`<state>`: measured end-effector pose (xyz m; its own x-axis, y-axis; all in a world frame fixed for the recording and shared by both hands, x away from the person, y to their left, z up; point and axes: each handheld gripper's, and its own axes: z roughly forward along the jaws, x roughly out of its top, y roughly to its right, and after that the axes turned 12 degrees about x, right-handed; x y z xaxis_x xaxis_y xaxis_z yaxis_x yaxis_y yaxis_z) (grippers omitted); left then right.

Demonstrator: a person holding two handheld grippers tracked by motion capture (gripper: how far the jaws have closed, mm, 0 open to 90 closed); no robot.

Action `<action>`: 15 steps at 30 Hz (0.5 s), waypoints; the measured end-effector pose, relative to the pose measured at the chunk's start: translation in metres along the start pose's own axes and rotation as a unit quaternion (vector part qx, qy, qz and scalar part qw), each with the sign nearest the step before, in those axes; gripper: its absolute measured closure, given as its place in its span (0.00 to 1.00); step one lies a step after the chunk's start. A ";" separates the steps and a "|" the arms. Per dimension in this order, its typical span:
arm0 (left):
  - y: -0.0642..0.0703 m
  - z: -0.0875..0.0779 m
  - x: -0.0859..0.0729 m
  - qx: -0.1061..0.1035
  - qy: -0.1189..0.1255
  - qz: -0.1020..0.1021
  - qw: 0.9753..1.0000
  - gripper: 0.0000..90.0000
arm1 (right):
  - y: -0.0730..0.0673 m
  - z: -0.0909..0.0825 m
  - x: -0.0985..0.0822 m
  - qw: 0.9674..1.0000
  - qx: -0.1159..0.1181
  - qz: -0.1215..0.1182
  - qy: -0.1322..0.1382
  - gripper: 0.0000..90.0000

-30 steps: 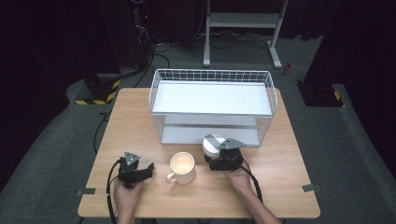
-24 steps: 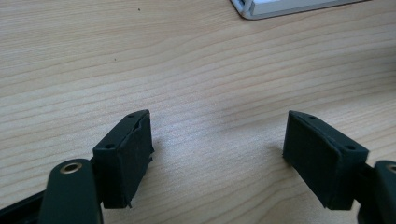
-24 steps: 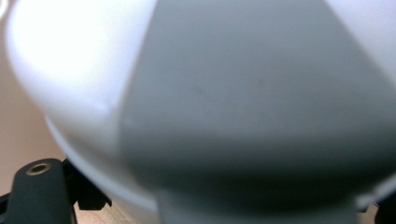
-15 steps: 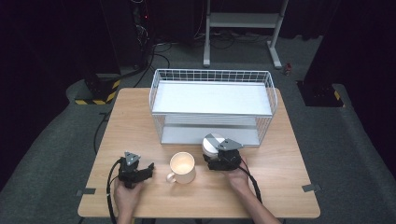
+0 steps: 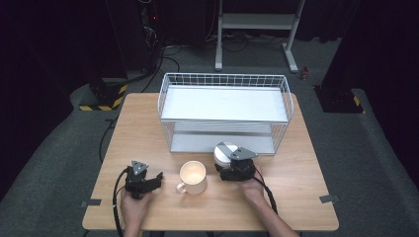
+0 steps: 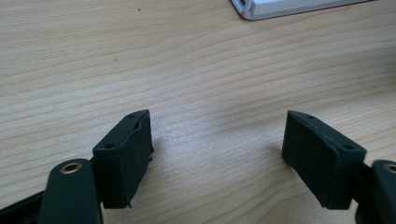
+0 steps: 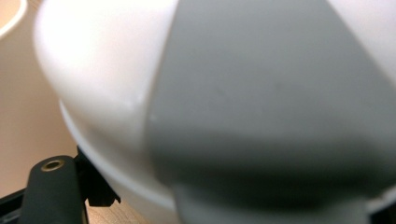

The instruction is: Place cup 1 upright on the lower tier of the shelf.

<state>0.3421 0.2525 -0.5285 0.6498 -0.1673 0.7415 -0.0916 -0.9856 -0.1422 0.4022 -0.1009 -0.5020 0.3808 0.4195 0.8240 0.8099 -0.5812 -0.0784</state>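
Note:
A round white dish with a grey wedge point(image 5: 224, 152) sits on the wooden table point(image 5: 296, 197) in front of the wire shelf basket point(image 5: 225, 79). My right gripper point(image 5: 226, 163) reaches it from the near side. Its jaws have just been closing, and the dish point(image 7: 116, 70) sits between them with the left pad point(image 7: 95, 186) against its rim. A cream mug point(image 5: 193, 177) stands to the dish's left, handle toward the front left. My left gripper point(image 5: 157, 177) rests on the table left of the mug. It stands open point(image 6: 217, 158) over bare wood.
The basket has an upper white shelf and a lower white tray point(image 5: 222, 143); a corner of that tray point(image 6: 280, 7) shows past my left jaws. Dark floor, cables and a metal stand point(image 5: 257, 19) lie beyond the table's far edge.

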 end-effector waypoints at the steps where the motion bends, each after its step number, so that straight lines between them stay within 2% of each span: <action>1: 0.000 0.000 0.000 0.000 0.000 0.000 1.000 0.27 | 0.000 -0.001 0.001 1.000 -0.001 -0.002 0.001 0.21; 15: 0.000 0.000 0.000 0.000 0.000 0.000 1.000 0.27 | 0.007 -0.013 0.006 1.000 -0.006 0.007 0.011 0.21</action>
<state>0.3421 0.2524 -0.5284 0.6499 -0.1674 0.7413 -0.0914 -0.9856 -0.1424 0.4047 -0.1116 -0.4904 0.3817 0.3956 0.8353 0.7990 -0.5955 -0.0831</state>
